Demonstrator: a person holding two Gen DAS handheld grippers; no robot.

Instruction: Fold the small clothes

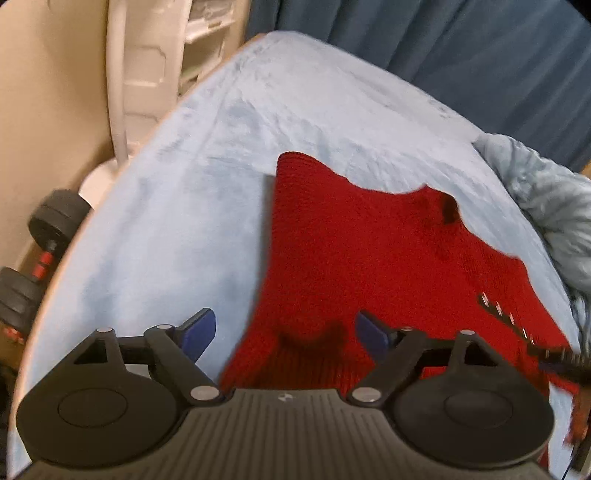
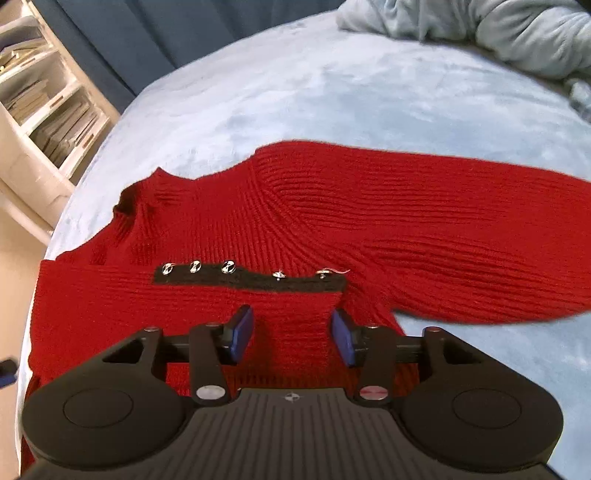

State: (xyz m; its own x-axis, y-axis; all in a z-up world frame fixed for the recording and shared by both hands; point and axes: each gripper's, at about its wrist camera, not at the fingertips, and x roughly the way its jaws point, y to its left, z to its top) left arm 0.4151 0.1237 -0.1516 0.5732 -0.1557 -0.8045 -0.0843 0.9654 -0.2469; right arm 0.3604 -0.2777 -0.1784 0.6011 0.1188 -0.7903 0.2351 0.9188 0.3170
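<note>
Red sweater (image 2: 295, 221), both jaws spread above

One red sweater (image 2: 295, 221), five silver buttons (image 2: 227, 266) on it, one dumbbell (image 1: 40, 254), one crumpled blanket (image 2: 480, 33).

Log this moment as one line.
left tool: open, empty | right tool: open, empty | red ribbed knit sweater: spread flat | light blue fleece blanket: underneath | fold: not started

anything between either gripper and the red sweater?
Nothing visible. The left gripper is open over the red sweater near its left edge. The right gripper is open over the knit just below the black button strip. Only the blue blanket lies around it.
</note>
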